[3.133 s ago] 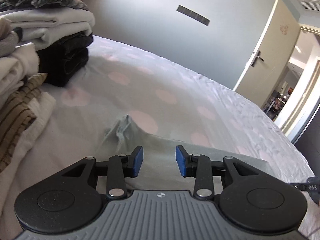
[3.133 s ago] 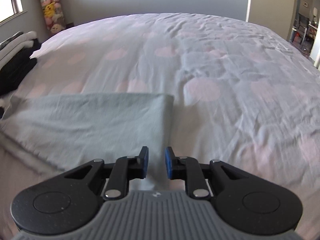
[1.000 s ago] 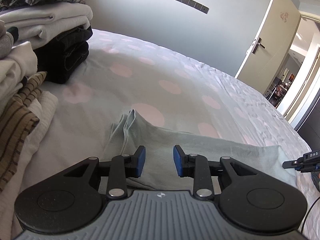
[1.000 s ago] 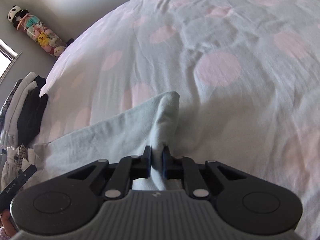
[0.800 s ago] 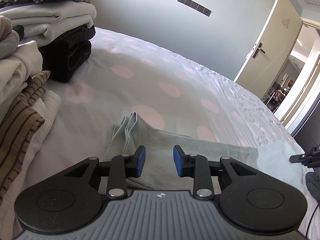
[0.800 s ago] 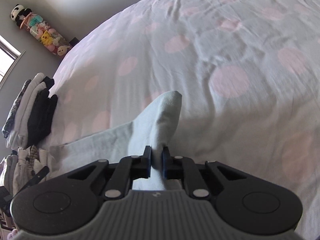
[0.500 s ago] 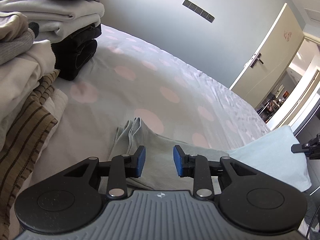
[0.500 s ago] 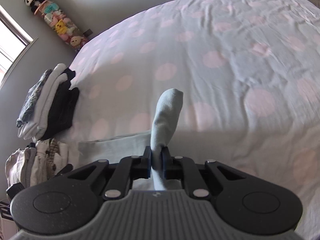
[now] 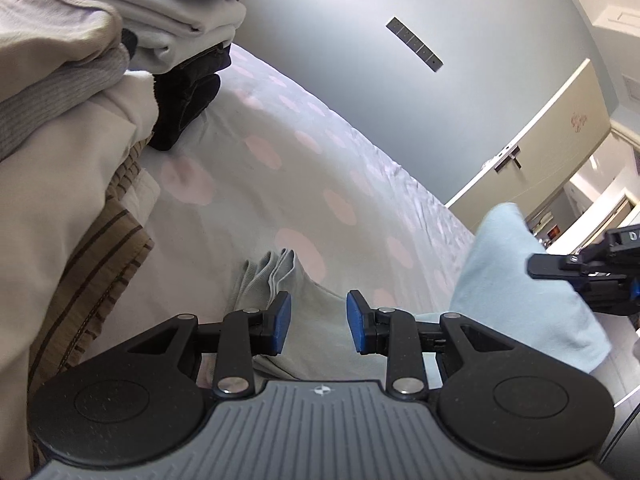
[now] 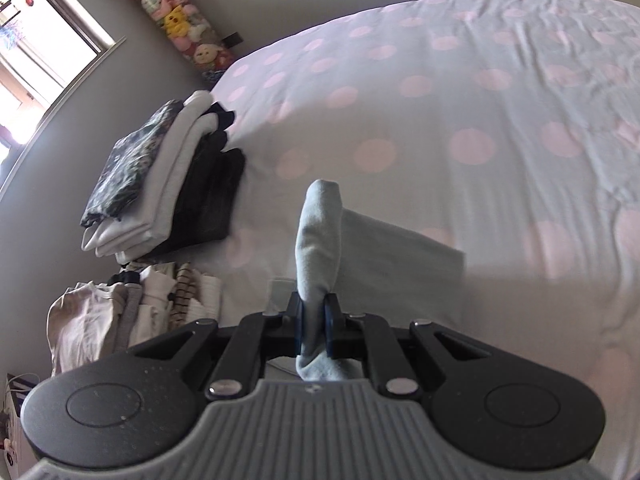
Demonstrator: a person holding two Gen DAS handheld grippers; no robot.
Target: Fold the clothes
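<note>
Right wrist view showed the pale blue garment pinched in your right gripper, its fingers clenched on one end of the cloth, which stood up off the bed in a doubled ridge while the rest trailed flat on the spotted cover. From the left wrist view the same lifted end hung at the right, and the other end, bunched in small pleats, lay on the bed just ahead of your left gripper. Those fingers stood apart with cloth beneath them and gripped nothing (whether they touched the fabric I could not tell).

As I judge it, you were in the middle of a fold: one end raised, not yet laid over the other. What was left for this piece was to carry the end across, set it down and smooth it.

Beyond it, the folded stack and a looser pile at the bed's edge suggested much of the laundry was already done.
</note>
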